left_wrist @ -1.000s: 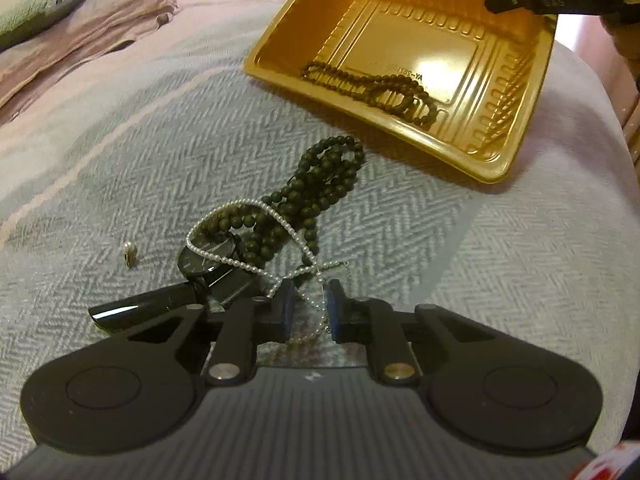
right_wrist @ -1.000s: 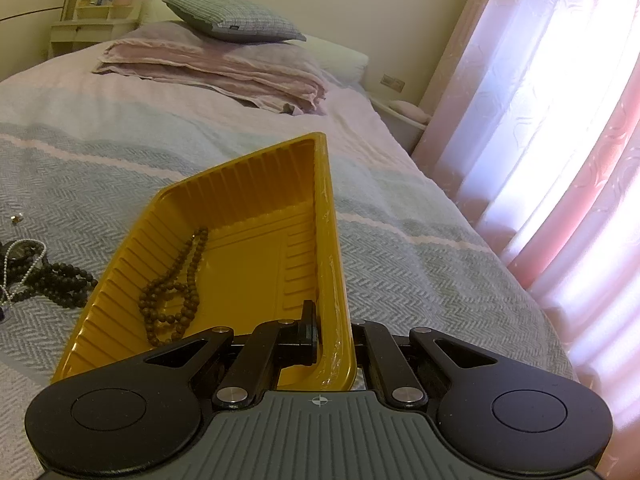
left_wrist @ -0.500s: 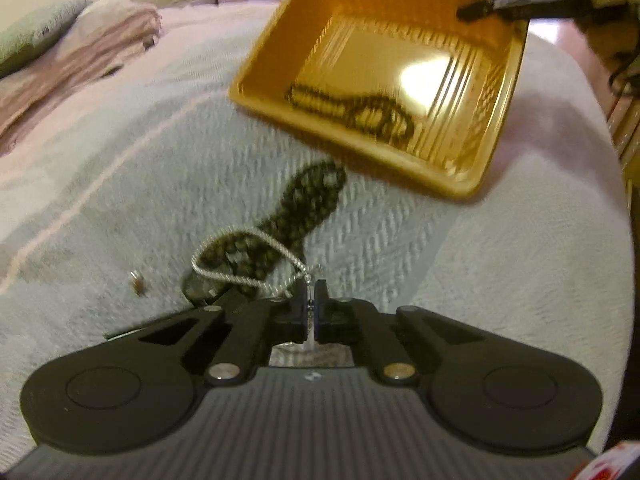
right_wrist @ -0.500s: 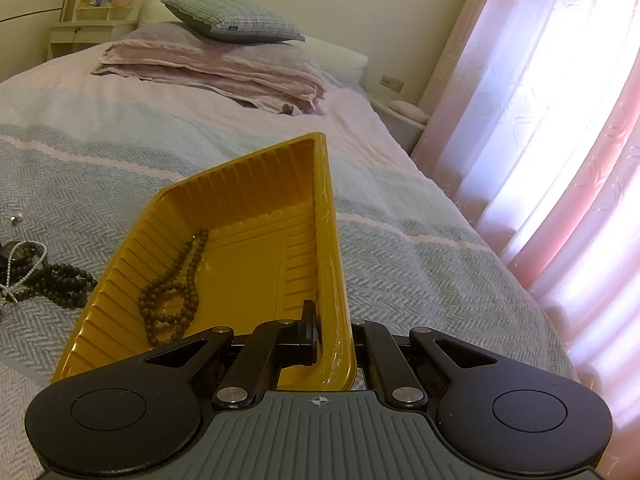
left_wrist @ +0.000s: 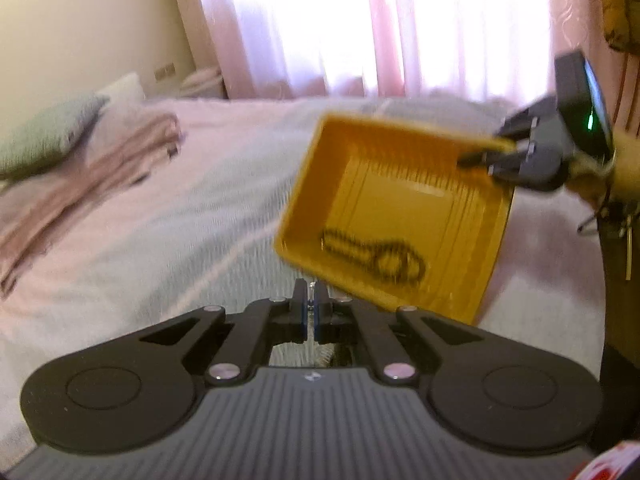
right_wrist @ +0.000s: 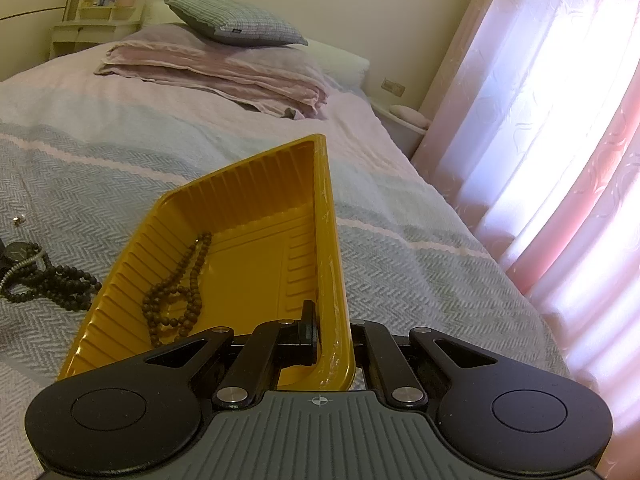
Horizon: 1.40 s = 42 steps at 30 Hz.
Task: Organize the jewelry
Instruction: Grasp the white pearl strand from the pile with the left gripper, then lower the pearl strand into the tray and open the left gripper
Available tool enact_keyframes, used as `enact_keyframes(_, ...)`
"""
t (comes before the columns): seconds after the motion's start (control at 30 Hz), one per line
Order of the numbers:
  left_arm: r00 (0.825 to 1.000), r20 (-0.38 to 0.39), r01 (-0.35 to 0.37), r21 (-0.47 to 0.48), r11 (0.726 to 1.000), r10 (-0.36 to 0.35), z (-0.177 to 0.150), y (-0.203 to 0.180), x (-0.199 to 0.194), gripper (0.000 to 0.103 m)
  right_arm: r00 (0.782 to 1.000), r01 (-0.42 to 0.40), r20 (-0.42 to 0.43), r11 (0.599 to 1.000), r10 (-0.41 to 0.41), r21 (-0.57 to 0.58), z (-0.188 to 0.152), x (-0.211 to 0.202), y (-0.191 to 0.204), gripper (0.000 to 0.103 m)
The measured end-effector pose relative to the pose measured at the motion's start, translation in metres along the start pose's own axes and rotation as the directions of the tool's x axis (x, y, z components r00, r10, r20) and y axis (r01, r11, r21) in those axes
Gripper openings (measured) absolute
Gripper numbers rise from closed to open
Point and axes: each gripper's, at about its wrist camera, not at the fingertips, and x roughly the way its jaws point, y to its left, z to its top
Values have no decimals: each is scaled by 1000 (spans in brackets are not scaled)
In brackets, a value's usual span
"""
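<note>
While a brown bead strand (right_wrist: 176,292) lies inside the tilted yellow tray (right_wrist: 256,184), the right claw (right_wrist: 330,334) pinches the tray's rim. Darker beads (right_wrist: 52,280) sit on the bed (right_wrist: 400,264) beside it. The left claw (left_wrist: 310,304) is pressed together; anything between its tips is too blurred to tell.

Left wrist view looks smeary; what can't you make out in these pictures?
- Left wrist view: motion blur hides whether the left gripper, jaws closed, pinches anything.
- Right wrist view: the pale chain runs off the left edge.
- Right wrist view: the shiny speck is too small to identify.
</note>
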Motion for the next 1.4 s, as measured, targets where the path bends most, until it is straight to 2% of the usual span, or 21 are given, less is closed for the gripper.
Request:
enact_keyframes(0.33,993,110,37,56,998,-43,67,-14,-9,2,1000,1,3,1000,-1,-1,2,0,0,4)
enact_keyframes(0.5,987,141,71,83,994,-83,98,-30,8,2,1000,-3,3,1000,3,0,2,0,-1,4)
enact_keyframes(0.67,977,137,157,69,985,-165,117,-48,39,2,1000,-7,2,1000,7,6,1,1,-3,4)
enact_keyframes(0.87,975,73,204,76,976,-210,115,-72,82,2,1000,-12,2,1000,12,12,0,2,-4,4)
enact_keyframes(1.0,979,35,200,73,977,-203,106,-79,103,2,1000,-16,-2,1000,16,17,-1,4,-6,4)
enact_keyframes(1.1,983,16,179,66,982,-180,101,-78,115,2,1000,-18,-3,1000,18,19,-1,5,-7,4)
enact_keyframes(1.4,983,8,184,8,983,-184,99,-65,127,2,1000,-17,-3,1000,17,21,-2,4,-6,4)
